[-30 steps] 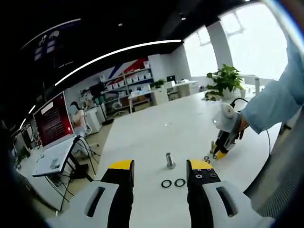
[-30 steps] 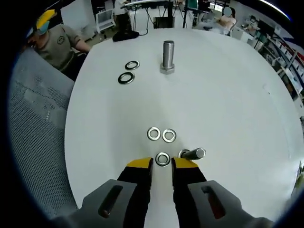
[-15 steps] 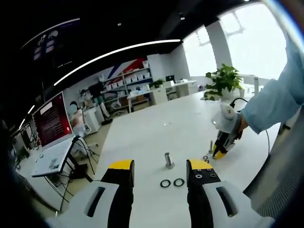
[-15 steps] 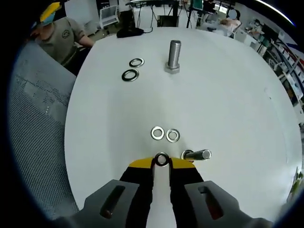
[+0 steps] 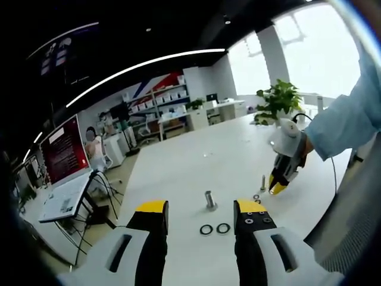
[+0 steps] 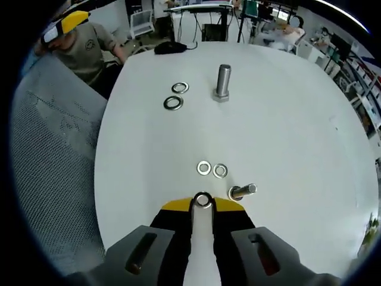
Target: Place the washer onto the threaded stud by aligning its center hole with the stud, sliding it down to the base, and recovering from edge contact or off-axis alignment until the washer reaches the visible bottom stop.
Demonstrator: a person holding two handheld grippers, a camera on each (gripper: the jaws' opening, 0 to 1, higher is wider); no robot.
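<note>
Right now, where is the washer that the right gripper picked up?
In the right gripper view the washer sits clamped between the right gripper tips, just near two loose washers and a small stud.

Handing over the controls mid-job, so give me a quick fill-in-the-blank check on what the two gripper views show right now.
The right gripper is shut on a ____.
Loose washers lying flat on the white table number ____.
The far stud stands ____ on its head.
The left gripper is ____ and holds nothing.

Missing words: washer; four; upright; open

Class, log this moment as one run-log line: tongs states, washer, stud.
right tongs: shut on washer | left tongs: open, idle | upright stud: bare | stage: washer picked, not yet on stud
</note>
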